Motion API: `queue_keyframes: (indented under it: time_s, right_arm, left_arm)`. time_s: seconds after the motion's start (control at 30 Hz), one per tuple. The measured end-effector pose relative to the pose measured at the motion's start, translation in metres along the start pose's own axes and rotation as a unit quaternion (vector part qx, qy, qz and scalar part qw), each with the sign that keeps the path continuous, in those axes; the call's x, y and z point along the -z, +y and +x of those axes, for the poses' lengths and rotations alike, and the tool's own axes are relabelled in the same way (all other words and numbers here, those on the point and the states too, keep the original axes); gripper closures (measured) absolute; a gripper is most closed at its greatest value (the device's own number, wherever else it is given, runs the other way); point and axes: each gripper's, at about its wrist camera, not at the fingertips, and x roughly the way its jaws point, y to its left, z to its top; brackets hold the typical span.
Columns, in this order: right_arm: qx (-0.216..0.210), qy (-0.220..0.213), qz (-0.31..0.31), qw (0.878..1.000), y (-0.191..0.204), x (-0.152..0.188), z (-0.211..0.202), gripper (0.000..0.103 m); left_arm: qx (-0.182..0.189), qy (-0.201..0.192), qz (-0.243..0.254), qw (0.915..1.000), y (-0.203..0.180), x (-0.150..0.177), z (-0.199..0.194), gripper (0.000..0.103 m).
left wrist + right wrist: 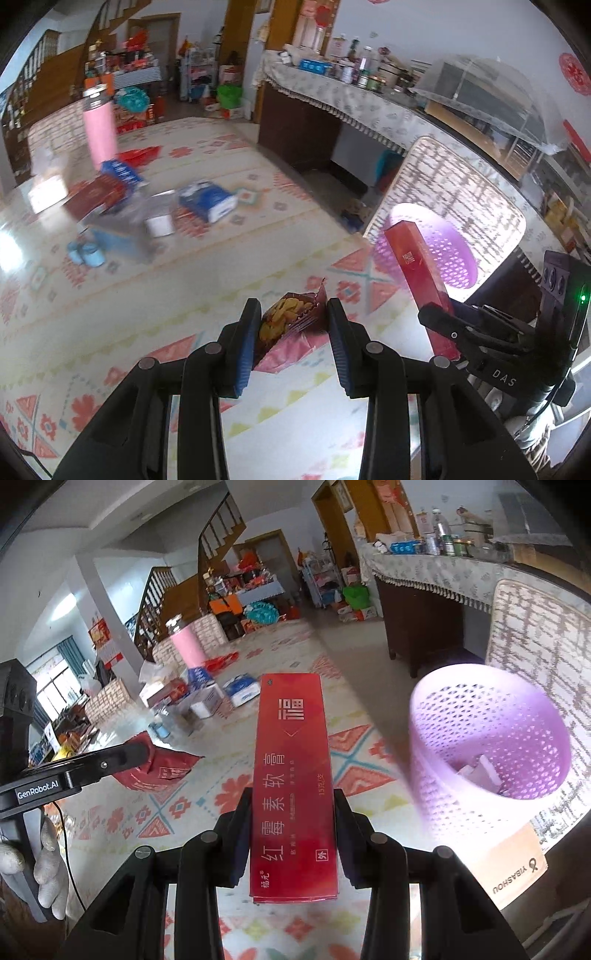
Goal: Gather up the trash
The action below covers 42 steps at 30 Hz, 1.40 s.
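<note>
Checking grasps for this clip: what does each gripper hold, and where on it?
The left gripper pinches a red snack wrapper at its crumpled upper end. The right gripper clamps a long red box across its sides, near its lower end.

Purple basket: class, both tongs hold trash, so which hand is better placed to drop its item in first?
Probably the right. Its tongs grip the red box beside the purple basket. The left tongs, holding the snack bag, sit further from it.
</note>
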Motion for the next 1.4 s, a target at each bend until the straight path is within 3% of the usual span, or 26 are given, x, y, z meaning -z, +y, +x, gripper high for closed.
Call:
queue_keyframes:
  time_s: [0.43, 0.73, 0.83, 0.9, 0.97, 1.03, 1.23, 1.4]
  right_arm:
    - [0.067, -0.046, 0.053, 0.995, -0.093, -0.034, -0.039, 0.059]
    - [0.104, -0.040, 0.105, 0.988, -0.155, -0.048, -0.035, 0.059]
    - [0.117, -0.033, 0.123, 0.985, -0.171, -0.050, -0.028, 0.058]
    - [0.115, -0.028, 0.131, 0.984, -0.174, -0.047, -0.027, 0.056]
    - [0.115, -0.029, 0.125, 0.985, -0.170, -0.045, -0.027, 0.048]
    - [0.117, -0.031, 0.116, 0.986, -0.164, -0.044, -0.027, 0.036]
    - [0.077, -0.026, 0.103, 0.991, -0.131, -0.042, -0.022, 0.030]
    - [0.045, -0.035, 0.090, 0.994, -0.092, -0.039, -0.017, 0.021]
  left_arm:
    - [0.074, 0.016, 0.056, 0.9955, -0.100, -0.078, 0.056, 0.068]
    - [0.143, 0.059, 0.102, 0.9826, -0.175, -0.112, 0.119, 0.067]
    - [0.138, 0.061, 0.104, 0.9831, -0.185, -0.115, 0.132, 0.063]
    - [0.127, 0.055, 0.105, 0.9848, -0.183, -0.111, 0.130, 0.040]
    - [0.110, 0.035, 0.110, 0.9872, -0.181, -0.105, 0.123, 0.030]
    - [0.096, 0.026, 0.117, 0.9881, -0.175, -0.098, 0.113, 0.030]
    - [0.073, 0.026, 0.104, 0.9916, -0.141, -0.078, 0.088, 0.029]
    - [0.037, 0.023, 0.050, 0.9978, -0.076, -0.064, 0.063, 0.030]
